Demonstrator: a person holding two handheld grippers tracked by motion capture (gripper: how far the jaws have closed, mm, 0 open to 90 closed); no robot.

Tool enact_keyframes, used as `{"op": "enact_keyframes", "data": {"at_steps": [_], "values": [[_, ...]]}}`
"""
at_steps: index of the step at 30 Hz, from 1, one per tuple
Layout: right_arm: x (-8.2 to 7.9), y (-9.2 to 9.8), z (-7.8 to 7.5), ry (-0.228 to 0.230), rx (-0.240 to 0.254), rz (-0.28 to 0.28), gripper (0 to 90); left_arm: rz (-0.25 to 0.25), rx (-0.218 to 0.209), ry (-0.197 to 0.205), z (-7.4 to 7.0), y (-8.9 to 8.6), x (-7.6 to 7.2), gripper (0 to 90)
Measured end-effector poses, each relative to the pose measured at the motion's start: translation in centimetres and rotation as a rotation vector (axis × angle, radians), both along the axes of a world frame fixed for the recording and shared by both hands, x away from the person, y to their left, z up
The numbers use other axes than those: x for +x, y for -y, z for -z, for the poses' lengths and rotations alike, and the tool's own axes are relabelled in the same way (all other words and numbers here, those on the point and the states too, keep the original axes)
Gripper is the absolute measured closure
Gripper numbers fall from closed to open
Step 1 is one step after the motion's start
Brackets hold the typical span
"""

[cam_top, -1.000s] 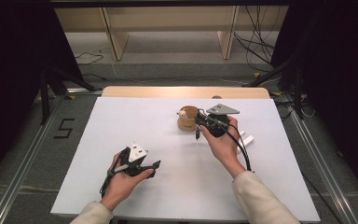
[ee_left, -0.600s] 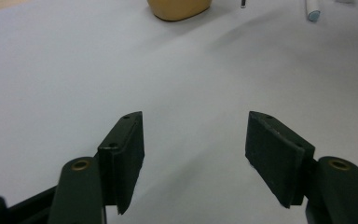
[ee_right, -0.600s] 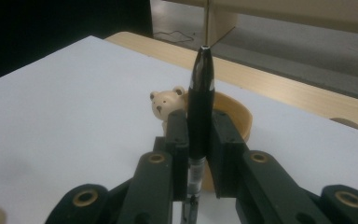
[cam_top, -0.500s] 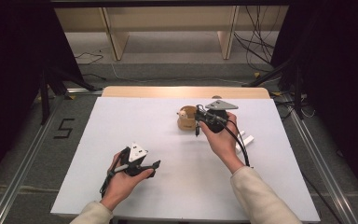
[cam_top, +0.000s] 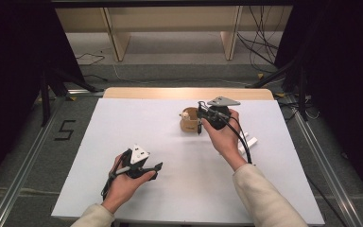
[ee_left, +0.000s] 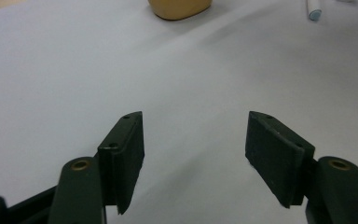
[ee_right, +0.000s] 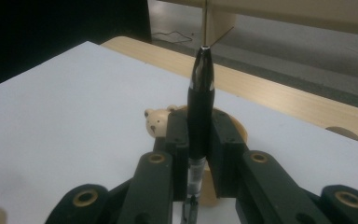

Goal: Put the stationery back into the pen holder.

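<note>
On the white table [cam_top: 123,123] stand one bear cup [cam_top: 188,122] and two white pens [cam_top: 246,142]; the right gripper [ee_right: 199,135] clamps one black pen [ee_right: 200,100], the left gripper [ee_left: 195,140] gapes empty, dark room around.

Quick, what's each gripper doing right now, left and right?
Left gripper: open, nothing between its jaws, low over the white table.
Right gripper: shut on a black pen, beside the tan bear cup.

Black pen [ee_right: 200,100] — upright, clamped above a tan bear-faced holder [ee_right: 161,122] on the white table.
</note>
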State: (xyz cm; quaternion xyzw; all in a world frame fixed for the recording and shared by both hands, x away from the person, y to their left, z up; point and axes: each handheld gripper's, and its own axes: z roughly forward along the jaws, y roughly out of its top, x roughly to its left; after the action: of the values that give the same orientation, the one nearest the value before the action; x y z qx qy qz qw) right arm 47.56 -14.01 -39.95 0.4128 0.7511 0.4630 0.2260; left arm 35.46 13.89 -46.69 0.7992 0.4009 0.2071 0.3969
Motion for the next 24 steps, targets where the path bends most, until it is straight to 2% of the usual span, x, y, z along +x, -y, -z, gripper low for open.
{"op": "enact_keyframes", "data": {"at_steps": [24], "values": [[0.89, -0.19, -0.87, 0.005, 0.001, 0.01, 79.6, 0.003, 0.003, -0.003, 0.05, 0.04, 0.02, 37.1]]}}
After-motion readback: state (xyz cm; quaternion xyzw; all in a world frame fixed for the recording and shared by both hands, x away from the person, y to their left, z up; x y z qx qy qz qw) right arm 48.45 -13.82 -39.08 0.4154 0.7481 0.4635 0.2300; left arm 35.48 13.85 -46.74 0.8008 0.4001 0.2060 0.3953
